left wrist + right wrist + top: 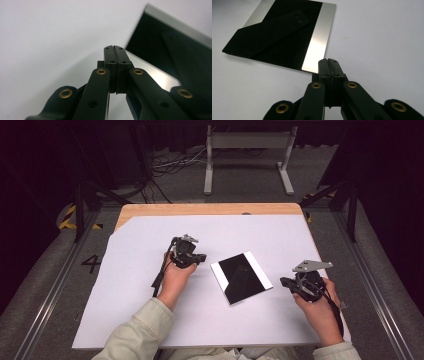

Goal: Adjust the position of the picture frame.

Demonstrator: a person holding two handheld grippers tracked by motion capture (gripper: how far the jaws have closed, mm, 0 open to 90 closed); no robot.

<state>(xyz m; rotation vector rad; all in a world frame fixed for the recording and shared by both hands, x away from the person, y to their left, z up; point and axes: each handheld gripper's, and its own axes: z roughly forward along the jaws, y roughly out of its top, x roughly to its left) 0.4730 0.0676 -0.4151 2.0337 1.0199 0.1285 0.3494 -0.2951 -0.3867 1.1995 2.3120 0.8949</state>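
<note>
Flat black rectangular picture frame with silver side strips (241, 278), lying back-up with its folded black stand showing, near the middle of the white table sheet (150, 320), between left gripper (200, 258) and right gripper (286, 282), both apart from it, both with jaws pressed together and holding nothing. Likely trouble: thin frame sliding or scuffing on the smooth sheet under a closed-jaw nudge at an edge, or tilting and dropping flat again. Nothing in the way; bare wooden table edge (200, 209) well behind.
</note>
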